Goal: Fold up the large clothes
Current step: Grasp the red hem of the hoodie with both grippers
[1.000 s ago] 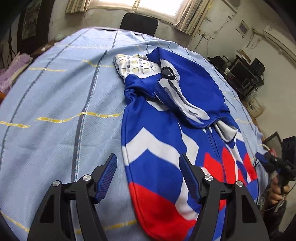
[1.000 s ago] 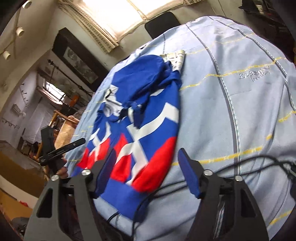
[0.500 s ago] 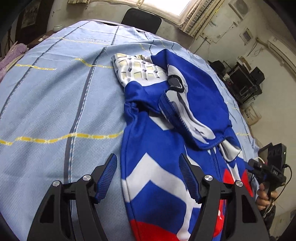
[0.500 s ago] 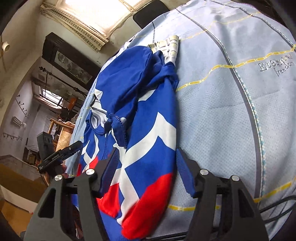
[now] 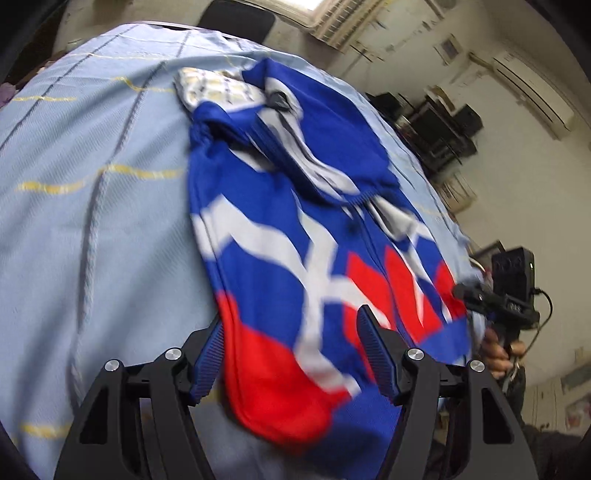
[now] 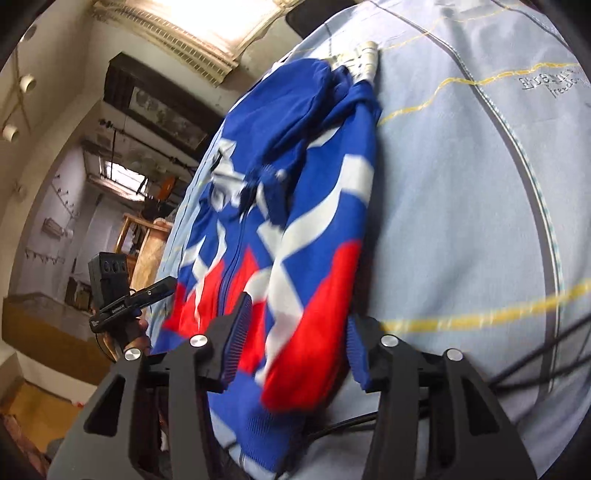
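Note:
A blue, white and red zip jacket (image 5: 295, 236) lies partly folded on a light blue cloth-covered table (image 5: 92, 221); its hood is bunched at the far end. It also shows in the right wrist view (image 6: 295, 206). My left gripper (image 5: 291, 354) is open, its fingers straddling the red sleeve end near the hem. My right gripper (image 6: 295, 332) is open, its fingers either side of the red sleeve end. Each gripper appears in the other's view, at the right edge (image 5: 495, 299) and the left (image 6: 125, 299).
A black chair (image 5: 236, 22) stands behind the table's far end. Shelves with dark equipment (image 5: 439, 129) stand at the right. Black cables (image 6: 535, 354) cross the cloth beside my right gripper. A wooden frame (image 6: 144, 243) stands beyond the table's left side.
Both grippers have moved back toward the jacket's near hem after reaching forward. The red sleeve end now lies between each pair of fingers. The jacket has not visibly shifted.

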The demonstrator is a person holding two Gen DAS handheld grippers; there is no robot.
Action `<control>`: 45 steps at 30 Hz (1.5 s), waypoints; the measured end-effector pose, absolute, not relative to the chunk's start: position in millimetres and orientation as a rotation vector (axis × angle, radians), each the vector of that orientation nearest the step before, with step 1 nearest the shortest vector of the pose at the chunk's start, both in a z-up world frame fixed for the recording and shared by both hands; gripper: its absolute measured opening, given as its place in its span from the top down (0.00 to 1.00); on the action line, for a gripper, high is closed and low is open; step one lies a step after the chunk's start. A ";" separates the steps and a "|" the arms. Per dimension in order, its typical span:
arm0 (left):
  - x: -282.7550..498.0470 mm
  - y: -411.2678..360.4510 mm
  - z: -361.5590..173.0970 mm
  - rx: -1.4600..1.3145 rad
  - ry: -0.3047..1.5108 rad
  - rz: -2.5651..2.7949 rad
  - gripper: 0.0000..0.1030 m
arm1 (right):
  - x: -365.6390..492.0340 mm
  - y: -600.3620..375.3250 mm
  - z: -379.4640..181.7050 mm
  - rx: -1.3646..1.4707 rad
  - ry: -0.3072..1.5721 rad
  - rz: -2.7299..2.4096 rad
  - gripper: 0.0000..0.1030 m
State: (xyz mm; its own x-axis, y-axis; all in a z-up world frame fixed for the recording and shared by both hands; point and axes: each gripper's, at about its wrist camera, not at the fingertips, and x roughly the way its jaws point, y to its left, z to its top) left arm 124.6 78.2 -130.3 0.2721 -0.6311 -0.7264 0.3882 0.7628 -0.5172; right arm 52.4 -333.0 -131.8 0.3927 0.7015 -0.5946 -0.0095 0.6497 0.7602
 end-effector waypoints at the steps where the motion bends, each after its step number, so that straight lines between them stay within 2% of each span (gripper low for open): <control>1: 117.1 75.5 -129.8 -0.245 1.091 -0.706 0.34 | 47.9 -331.5 -129.4 0.747 1.085 0.517 0.54; 9: 102.5 67.3 -133.9 -0.240 1.053 -0.720 0.34 | 18.3 -319.5 -115.8 0.693 1.062 0.556 0.54; 10: 102.3 67.2 -134.5 -0.240 1.050 -0.721 0.35 | 17.5 -319.8 -119.4 0.705 1.072 0.553 0.60; 13: 106.4 67.7 -134.8 -0.239 1.047 -0.722 0.41 | 15.1 -320.0 -120.3 0.654 1.075 0.535 0.66; 16: 110.0 65.5 -135.9 -0.237 1.049 -0.725 0.52 | 22.6 -317.1 -124.6 0.644 1.098 0.538 0.67; 17: 109.8 64.7 -136.6 -0.227 1.051 -0.725 0.65 | 23.9 -315.4 -125.1 0.632 1.099 0.532 0.67; 18: 109.6 64.0 -137.8 -0.212 1.053 -0.718 0.73 | 23.8 -313.7 -124.4 0.616 1.099 0.530 0.67; 20: 108.3 64.1 -138.1 -0.182 1.041 -0.708 0.78 | 18.7 -311.5 -122.9 0.579 1.095 0.524 0.70; 22: 109.1 65.5 -138.8 -0.182 1.040 -0.716 0.78 | 14.5 -312.2 -122.9 0.565 1.086 0.528 0.70; 23: 110.1 65.3 -139.2 -0.182 1.041 -0.719 0.76 | 13.3 -312.8 -123.0 0.566 1.083 0.531 0.71; 24: 111.0 65.1 -139.5 -0.190 1.044 -0.724 0.70 | 12.6 -312.9 -122.8 0.563 1.080 0.532 0.71; 27: 110.4 61.5 -138.2 -0.183 1.039 -0.736 0.67 | 12.1 -313.1 -121.4 0.553 1.076 0.530 0.72; 28: 109.2 60.5 -137.8 -0.172 1.033 -0.734 0.68 | 12.1 -313.2 -121.2 0.554 1.076 0.530 0.72; 30: 109.1 59.0 -139.4 -0.153 1.024 -0.726 0.84 | 13.0 -313.1 -120.9 0.564 1.077 0.531 0.73; 33: 115.0 61.5 -140.8 -0.180 1.038 -0.732 0.91 | 12.5 -311.6 -119.3 0.575 1.060 0.528 0.74; 37: 113.0 59.1 -126.8 -0.162 1.006 -0.732 0.92 | 7.4 -319.2 -120.9 0.634 1.023 0.532 0.81; 45: 116.6 57.3 -94.1 -0.187 0.911 -0.741 0.92 | 16.5 -325.7 -100.3 0.684 0.965 0.594 0.84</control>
